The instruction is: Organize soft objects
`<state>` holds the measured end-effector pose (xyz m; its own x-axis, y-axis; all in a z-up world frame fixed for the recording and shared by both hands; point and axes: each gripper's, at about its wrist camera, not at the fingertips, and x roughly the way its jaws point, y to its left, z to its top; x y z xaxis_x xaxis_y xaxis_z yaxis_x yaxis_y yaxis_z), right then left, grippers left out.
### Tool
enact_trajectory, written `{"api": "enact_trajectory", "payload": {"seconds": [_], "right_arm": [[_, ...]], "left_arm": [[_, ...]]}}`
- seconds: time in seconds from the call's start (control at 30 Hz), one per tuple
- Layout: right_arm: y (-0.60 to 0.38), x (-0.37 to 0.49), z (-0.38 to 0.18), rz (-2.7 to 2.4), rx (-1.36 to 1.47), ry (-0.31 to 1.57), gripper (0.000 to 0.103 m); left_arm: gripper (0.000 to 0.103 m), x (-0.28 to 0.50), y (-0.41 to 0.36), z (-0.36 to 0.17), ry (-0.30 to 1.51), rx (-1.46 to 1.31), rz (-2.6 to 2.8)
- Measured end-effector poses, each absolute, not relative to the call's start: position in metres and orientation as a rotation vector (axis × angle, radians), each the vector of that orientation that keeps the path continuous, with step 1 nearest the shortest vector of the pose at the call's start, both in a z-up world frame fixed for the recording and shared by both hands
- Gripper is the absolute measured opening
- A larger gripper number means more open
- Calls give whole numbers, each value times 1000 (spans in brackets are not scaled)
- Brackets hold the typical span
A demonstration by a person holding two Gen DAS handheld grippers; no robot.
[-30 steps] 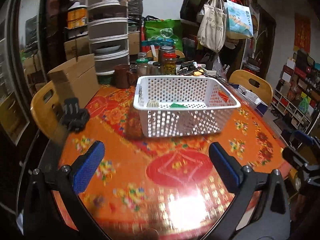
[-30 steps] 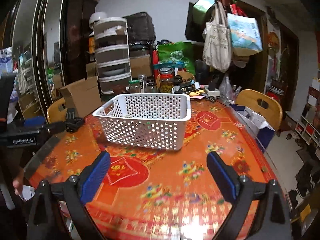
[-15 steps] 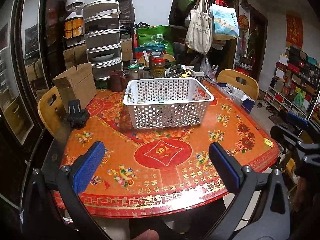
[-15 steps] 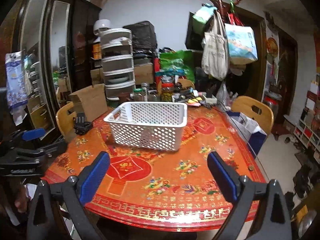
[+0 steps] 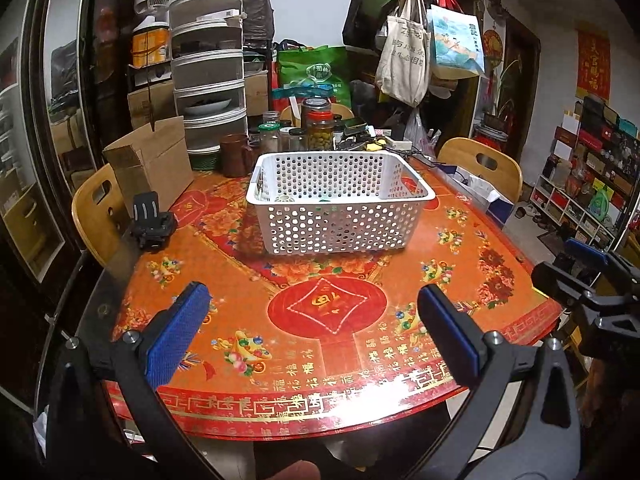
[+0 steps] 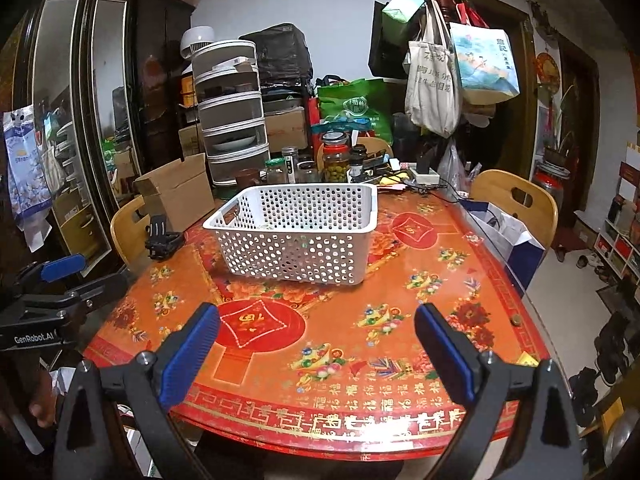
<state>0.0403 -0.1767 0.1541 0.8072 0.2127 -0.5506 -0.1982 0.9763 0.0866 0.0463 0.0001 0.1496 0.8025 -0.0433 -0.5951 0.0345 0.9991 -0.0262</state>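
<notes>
A white perforated basket [image 5: 340, 204] [image 6: 298, 230] stands in the middle of the round red-orange table [image 5: 320, 312] [image 6: 320, 332]. Small items lie low inside it, a pale round one [image 5: 285, 199] and something green, mostly hidden by the wall. My left gripper [image 5: 314, 320] hangs open over the table's near edge, well short of the basket, with nothing between its blue pads. My right gripper [image 6: 316, 336] is also open and empty, above the near edge. Each gripper shows at the side of the other's view.
A black camera mount [image 5: 152, 226] sits on the table's left. A cardboard box [image 5: 150, 160], a brown mug [image 5: 236, 156], jars [image 5: 320, 130] and stacked drawers [image 5: 210, 76] crowd the far side. Wooden chairs [image 5: 482, 166] [image 5: 98, 212] stand left and right. Bags [image 6: 434, 80] hang from a coat rack.
Both grippers have pulled back from the basket toward the near table edge, so more of the table shows. Both stay open and empty. The basket has not moved.
</notes>
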Motion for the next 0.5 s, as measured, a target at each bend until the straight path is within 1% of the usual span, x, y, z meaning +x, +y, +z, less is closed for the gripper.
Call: {"api": "enact_trajectory", "payload": {"seconds": [0.5], "right_arm": [[-178, 36, 156, 225, 31, 583, 98]], "left_arm": [[103, 48, -6, 146, 637, -18, -67]]}}
